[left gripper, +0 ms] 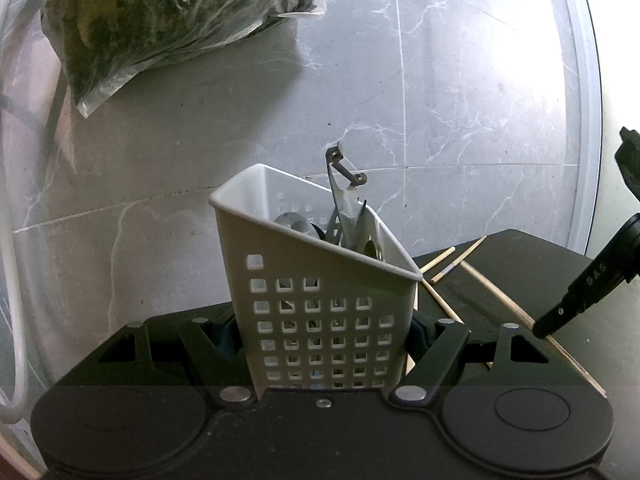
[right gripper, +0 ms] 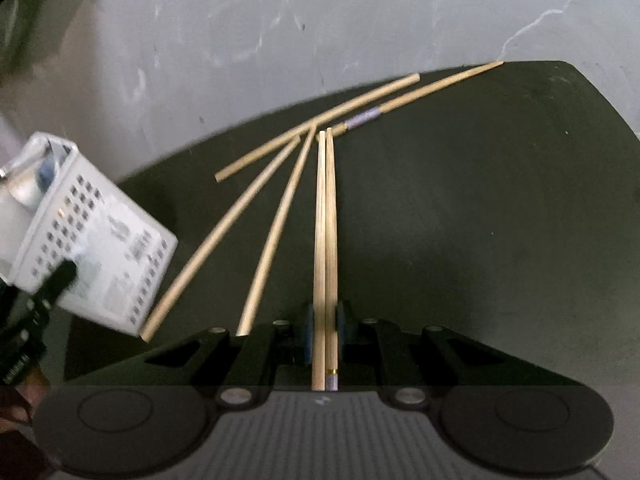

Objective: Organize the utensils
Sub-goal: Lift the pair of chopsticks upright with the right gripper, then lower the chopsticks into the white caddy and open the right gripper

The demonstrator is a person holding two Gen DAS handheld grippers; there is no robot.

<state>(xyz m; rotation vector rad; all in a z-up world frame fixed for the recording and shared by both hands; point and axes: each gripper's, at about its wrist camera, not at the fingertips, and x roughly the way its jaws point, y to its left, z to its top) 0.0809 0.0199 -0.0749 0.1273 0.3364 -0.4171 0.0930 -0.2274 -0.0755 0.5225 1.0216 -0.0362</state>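
Note:
My left gripper (left gripper: 324,332) is shut on a white perforated utensil basket (left gripper: 320,300), its pads pressing the basket's two sides. Metal utensils (left gripper: 344,204) stick up out of the basket. My right gripper (right gripper: 325,320) is shut on a pair of wooden chopsticks (right gripper: 325,220) that point forward over a dark mat (right gripper: 460,220). Several loose chopsticks (right gripper: 272,228) lie fanned out on the mat to the left and beyond. In the right wrist view the basket (right gripper: 92,240) is at the left edge, tilted.
A clear plastic bag of dark greens (left gripper: 160,20) lies on the grey marble surface (left gripper: 440,100) at the back left. A white hose (left gripper: 12,280) runs down the left edge. More chopsticks (left gripper: 444,264) lie on the mat right of the basket.

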